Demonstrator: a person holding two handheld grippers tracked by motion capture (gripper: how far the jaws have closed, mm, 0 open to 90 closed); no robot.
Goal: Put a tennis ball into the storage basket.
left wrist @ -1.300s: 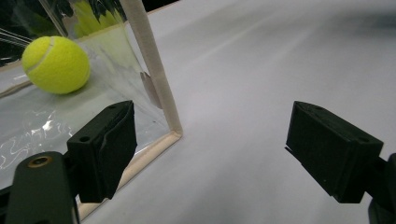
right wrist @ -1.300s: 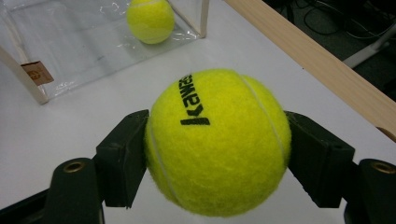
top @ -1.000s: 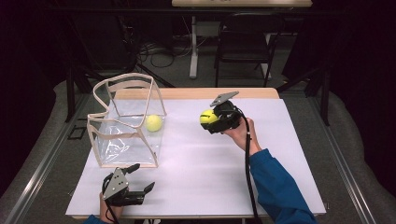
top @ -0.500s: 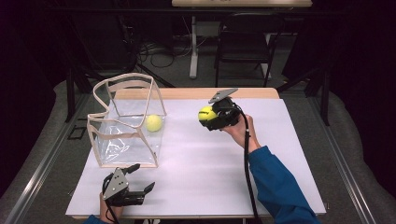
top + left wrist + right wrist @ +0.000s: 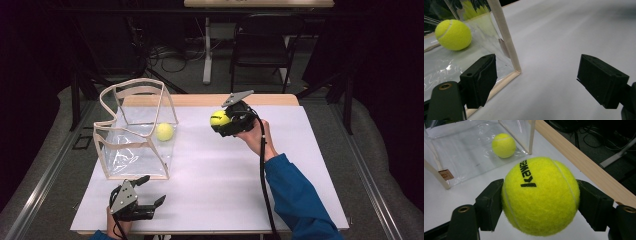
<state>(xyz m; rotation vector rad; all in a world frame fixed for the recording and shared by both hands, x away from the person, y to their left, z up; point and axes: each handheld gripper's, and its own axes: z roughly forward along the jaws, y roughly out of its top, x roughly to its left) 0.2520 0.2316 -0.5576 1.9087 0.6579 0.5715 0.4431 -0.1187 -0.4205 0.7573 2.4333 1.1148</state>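
My right gripper (image 5: 220, 120) is shut on a yellow tennis ball (image 5: 540, 195), held above the white table, right of a clear plastic bag (image 5: 132, 130) with a cream trim. The ball (image 5: 218, 118) shows at the gripper's left end in the high view, pointed toward the bag. A second tennis ball (image 5: 164, 131) lies inside the bag, near its right wall; it is also seen through the plastic (image 5: 453, 34) and beyond the held ball (image 5: 504, 145). My left gripper (image 5: 150, 192) rests open near the table's front left edge, jaws empty, close to the bag's front corner (image 5: 516, 72).
The white table (image 5: 215, 185) has a wooden strip (image 5: 200, 100) along its far edge. Beyond it stand a dark chair (image 5: 262, 45) and cables on the floor. A cable trails from my right gripper down along the blue sleeve (image 5: 295, 195).
My right gripper with the ball has shifted slightly left, toward the bag, and a little higher. The left gripper has stayed where it was.
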